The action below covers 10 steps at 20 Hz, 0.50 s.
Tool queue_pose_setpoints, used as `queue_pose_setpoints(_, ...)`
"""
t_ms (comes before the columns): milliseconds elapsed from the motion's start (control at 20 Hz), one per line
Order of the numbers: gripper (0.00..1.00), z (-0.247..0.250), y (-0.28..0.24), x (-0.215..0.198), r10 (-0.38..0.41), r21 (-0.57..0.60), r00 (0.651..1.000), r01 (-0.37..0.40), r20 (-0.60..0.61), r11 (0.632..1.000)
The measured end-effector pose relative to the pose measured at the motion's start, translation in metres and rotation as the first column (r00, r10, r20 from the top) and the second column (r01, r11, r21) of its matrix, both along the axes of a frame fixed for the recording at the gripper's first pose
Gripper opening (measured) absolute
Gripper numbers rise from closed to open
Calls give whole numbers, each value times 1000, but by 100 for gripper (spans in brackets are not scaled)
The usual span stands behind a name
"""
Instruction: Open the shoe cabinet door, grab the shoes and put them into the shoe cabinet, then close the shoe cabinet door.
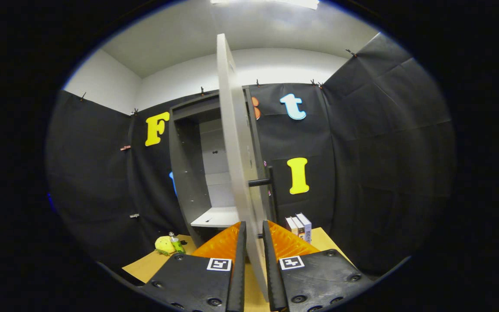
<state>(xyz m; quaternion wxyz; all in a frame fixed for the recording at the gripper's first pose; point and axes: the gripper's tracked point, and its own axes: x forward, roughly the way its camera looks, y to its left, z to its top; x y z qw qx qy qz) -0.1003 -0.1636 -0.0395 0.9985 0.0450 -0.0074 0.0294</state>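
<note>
Swinging the cabinet door (pixel 236 143) fully open is judged to be the step in hand, and it wants a steady hold on the door's free edge, carried along the arc of the hinge and not pulled straight.

Findings, left to right:

- Far left on the tabletop (pixel 145 264): a yellow soft toy (pixel 163 245) with a small green bottle (pixel 176 244) just beside it, both near the cabinet's foot. They stand clear of the door's sweep as judged from here.
- The shoe cabinet (pixel 186 173) stands upright at the far side of the tabletop, against the booth wall. It is grey, tall and narrow, with a pale back panel and a pale shelf (pixel 217 217) low inside. The interior appears bare; no shoes can be made out within it.
- The door is a pale flat panel, seen edge-on and standing roughly at right angles to the cabinet front. A dark bar handle (pixel 261 182) projects from its right face.
- The tongs (pixel 254 236) straddle the lower edge of the door, one finger on each side, with a narrow gap. Whether both fingers press on the panel cannot be told.
- To the right, a few small boxes (pixel 300 227) stand upright on the tabletop, near the door's right face. Pushing the door further may bring it close to them; caution is advised.
</note>
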Motion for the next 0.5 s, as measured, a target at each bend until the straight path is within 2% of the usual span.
queue_pose_setpoints(250, 26, -53, 56, 1, 74, 40, 993, -71, -93, 997)
queue_pose_setpoints(500, 26, -140, 118, 16, 132, 8, 967, -133, -217, 991)
